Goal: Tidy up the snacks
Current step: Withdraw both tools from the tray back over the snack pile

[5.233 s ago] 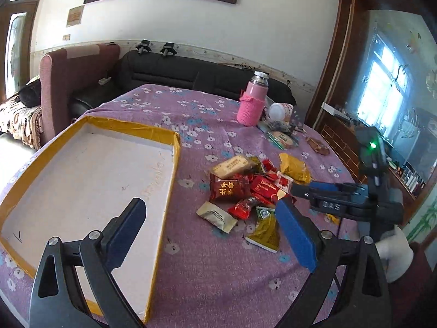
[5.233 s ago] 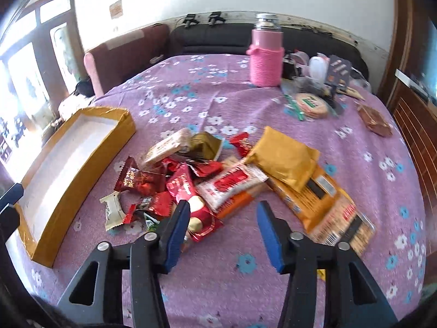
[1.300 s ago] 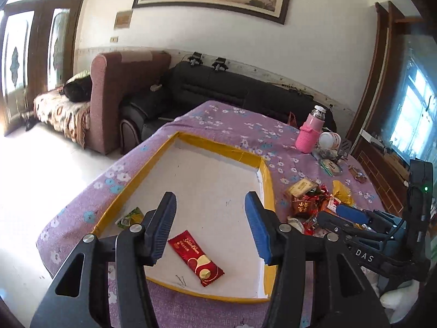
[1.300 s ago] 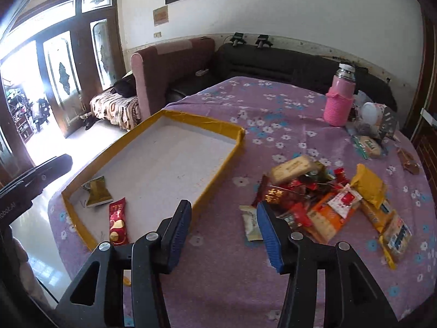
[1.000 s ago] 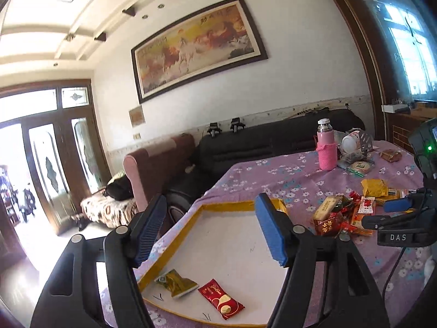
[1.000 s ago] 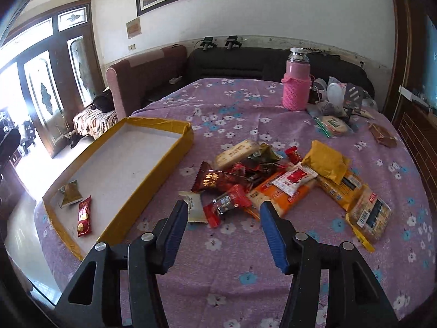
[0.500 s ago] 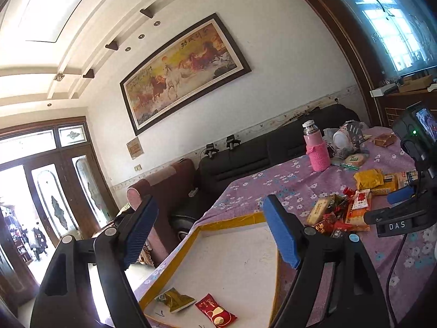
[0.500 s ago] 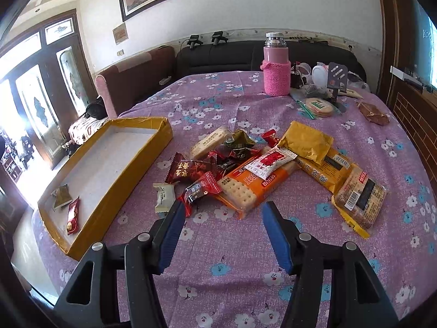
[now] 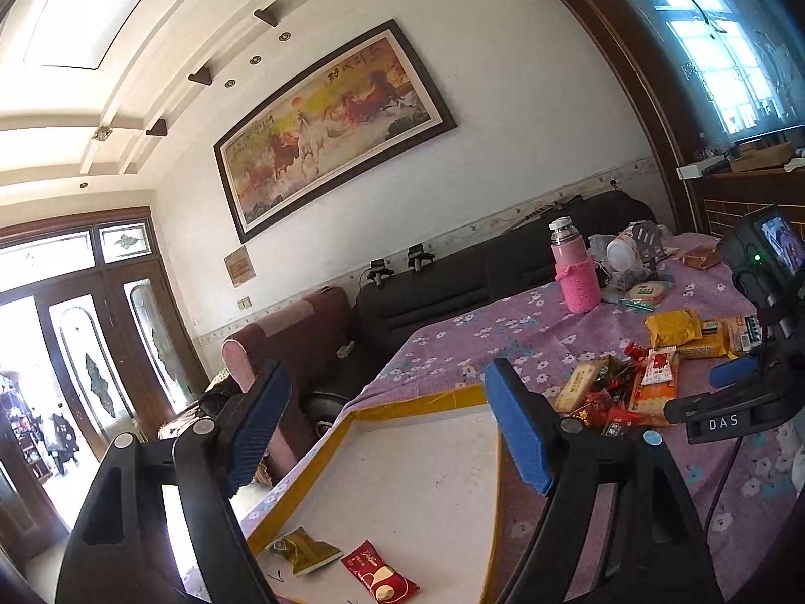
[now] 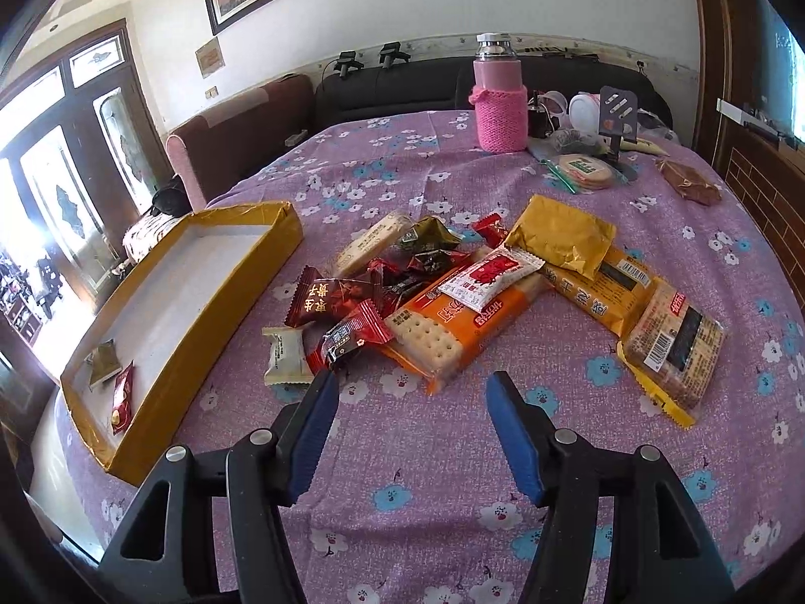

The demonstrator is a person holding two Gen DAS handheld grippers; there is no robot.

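A yellow-rimmed tray (image 10: 236,279) with a white floor lies at the table's left; it also shows in the left wrist view (image 9: 412,400). In it lie a red packet (image 9: 380,579) and a green-gold packet (image 9: 302,551). A pile of snacks sits mid-table: an orange cracker pack (image 10: 453,324), a dark red packet (image 10: 334,299), a small white packet (image 10: 284,355), a gold bag (image 10: 563,239). My left gripper (image 9: 387,440) is open and empty, raised above the tray. My right gripper (image 10: 410,425) is open and empty, just in front of the pile.
A pink flask (image 10: 498,95) stands at the far side with a white cup (image 10: 583,108), a round cookie pack (image 10: 586,168) and a brown packet (image 10: 687,181). A black sofa (image 10: 402,88) and a maroon armchair (image 10: 241,136) stand behind the table.
My left gripper has lifted and tilted upward away from the tray, where the two packets now lie. My right gripper has moved in closer to the snack pile.
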